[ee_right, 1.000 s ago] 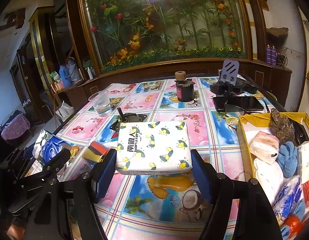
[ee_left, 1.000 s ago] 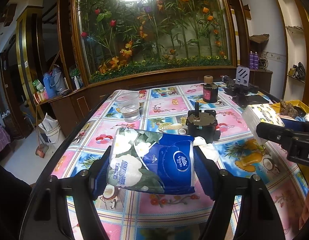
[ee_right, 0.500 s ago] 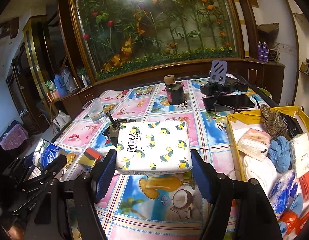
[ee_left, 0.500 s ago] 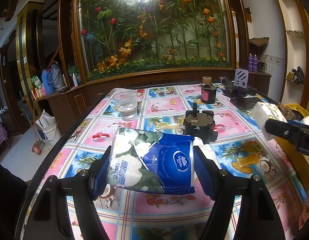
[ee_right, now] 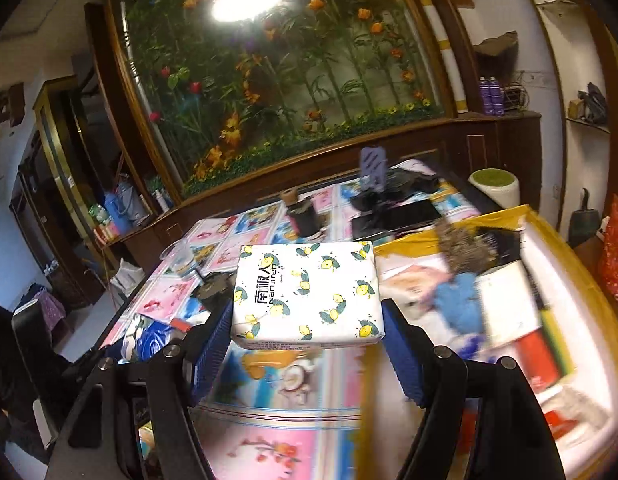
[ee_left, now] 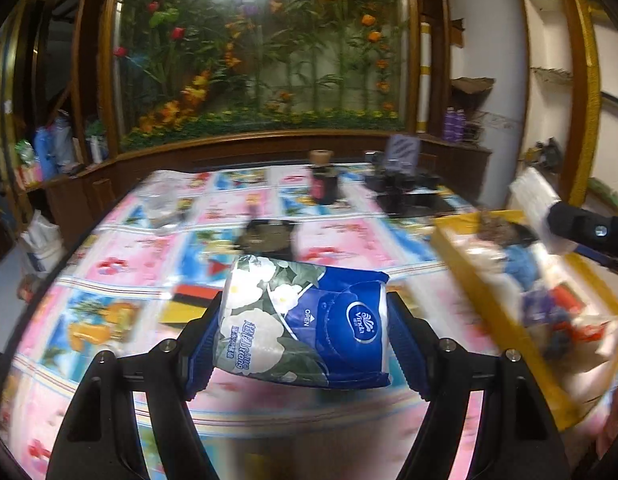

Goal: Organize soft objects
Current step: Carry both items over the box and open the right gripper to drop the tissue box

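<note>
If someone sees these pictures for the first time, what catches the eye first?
Each gripper clamps a tissue pack above the tablecloth: the left gripper a blue Vinda pack, the right gripper a white lemon-print pack. The yellow box of soft things lies to the right.

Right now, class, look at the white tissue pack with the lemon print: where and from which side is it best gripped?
Grip the tissue pack across its two short ends, coming in level from its near long edge. It is a flat, soft block, so broad pads on the ends spread the squeeze. The right gripper already holds it so, flat face up.
</note>
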`<action>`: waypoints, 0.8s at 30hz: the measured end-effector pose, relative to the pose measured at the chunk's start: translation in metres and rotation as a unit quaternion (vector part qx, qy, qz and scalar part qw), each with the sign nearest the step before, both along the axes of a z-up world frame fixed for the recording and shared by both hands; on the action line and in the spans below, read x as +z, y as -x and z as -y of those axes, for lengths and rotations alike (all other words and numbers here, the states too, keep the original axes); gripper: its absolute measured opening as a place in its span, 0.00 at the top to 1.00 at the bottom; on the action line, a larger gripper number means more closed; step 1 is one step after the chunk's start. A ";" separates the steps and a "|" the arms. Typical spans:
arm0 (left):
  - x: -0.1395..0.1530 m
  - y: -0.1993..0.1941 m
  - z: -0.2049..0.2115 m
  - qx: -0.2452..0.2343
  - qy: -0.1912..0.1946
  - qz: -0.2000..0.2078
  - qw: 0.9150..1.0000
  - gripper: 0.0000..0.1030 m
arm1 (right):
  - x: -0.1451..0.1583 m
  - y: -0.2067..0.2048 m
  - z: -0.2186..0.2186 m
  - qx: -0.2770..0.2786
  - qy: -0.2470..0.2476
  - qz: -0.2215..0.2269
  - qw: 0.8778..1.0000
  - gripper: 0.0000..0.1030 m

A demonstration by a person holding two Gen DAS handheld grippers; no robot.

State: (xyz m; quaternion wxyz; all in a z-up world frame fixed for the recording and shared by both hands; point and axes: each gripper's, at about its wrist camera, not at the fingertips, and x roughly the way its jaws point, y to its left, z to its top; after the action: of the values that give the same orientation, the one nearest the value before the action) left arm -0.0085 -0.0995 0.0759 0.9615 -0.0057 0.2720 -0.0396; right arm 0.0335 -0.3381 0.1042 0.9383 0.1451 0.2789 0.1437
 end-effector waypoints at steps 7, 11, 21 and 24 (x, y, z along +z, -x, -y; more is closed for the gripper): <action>0.007 0.017 0.097 -0.122 0.013 -0.009 0.992 0.28 | -0.004 0.013 0.090 -0.078 0.011 -0.026 0.997 0.25; 0.001 0.025 0.140 -0.171 0.000 -0.018 0.985 0.28 | -0.014 0.021 0.129 -0.113 0.007 -0.045 0.993 0.25; -0.017 0.017 0.171 -0.217 0.007 -0.056 0.975 0.28 | -0.042 0.012 0.146 -0.124 0.040 -0.103 0.986 0.25; -0.020 0.011 0.168 -0.225 0.021 -0.074 0.971 0.28 | -0.055 0.004 0.144 -0.127 0.043 -0.121 0.984 0.25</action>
State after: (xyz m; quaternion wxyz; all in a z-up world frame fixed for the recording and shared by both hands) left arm -0.0198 -0.2679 0.0557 0.9048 0.0323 0.3354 -0.2604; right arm 0.0295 -0.4820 0.0495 0.9135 0.1555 0.3758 -0.0071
